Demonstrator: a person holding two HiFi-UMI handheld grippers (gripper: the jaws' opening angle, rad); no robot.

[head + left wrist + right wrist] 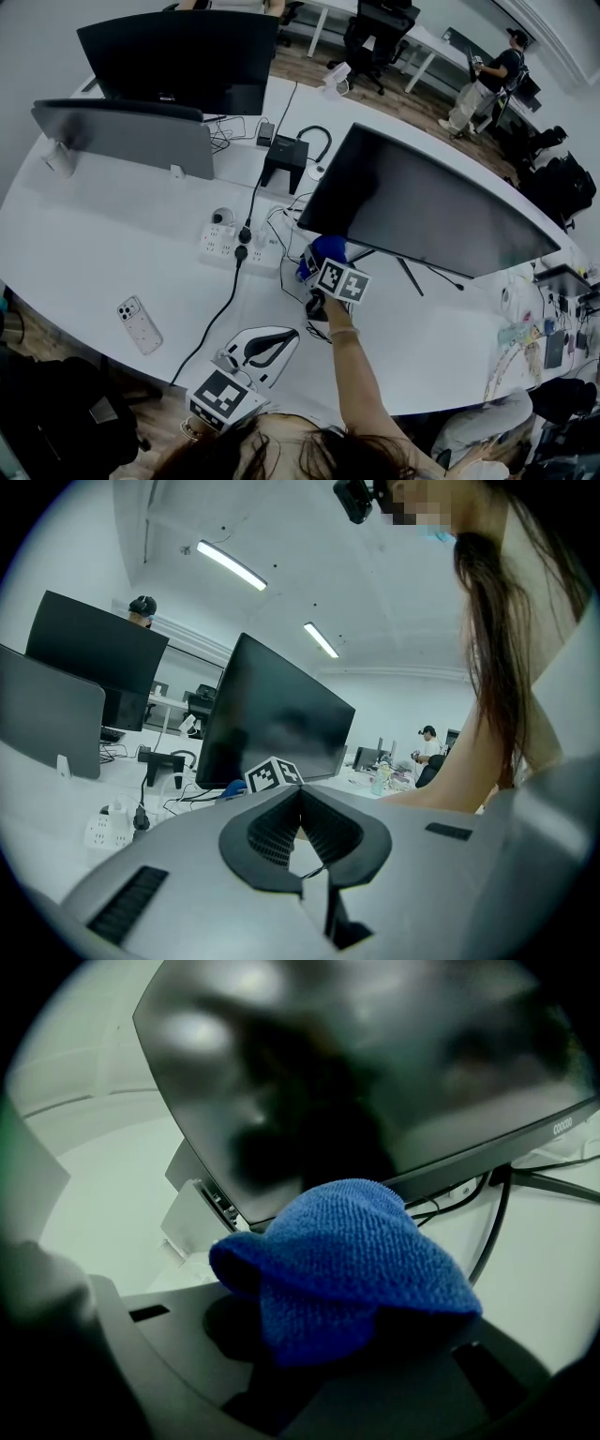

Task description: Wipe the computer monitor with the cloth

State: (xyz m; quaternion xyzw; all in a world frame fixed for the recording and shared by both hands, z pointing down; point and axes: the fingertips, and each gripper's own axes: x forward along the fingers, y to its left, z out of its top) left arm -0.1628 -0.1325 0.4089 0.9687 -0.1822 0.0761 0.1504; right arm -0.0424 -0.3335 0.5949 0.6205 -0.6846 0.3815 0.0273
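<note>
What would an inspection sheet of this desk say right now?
Surface: white desk, curved near edge.
Job's things: dark monitor, screen off; blue cloth by its lower corner, contact unclear.
Clutter: phone, power strip, two more monitors behind.
Grippers: left tool shut, empty, near the desk edge; right tool shut on the cloth.
Cables: black cable from the power strip to the near edge; wires below the monitor.
Surroundings: person standing across the room.

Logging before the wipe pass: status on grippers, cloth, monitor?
Left gripper jaws shut, empty, near body. Right gripper shut on blue microfibre cloth, at lower corner of black computer monitor; contact unclear. Black cables beneath, off the screen.
</note>
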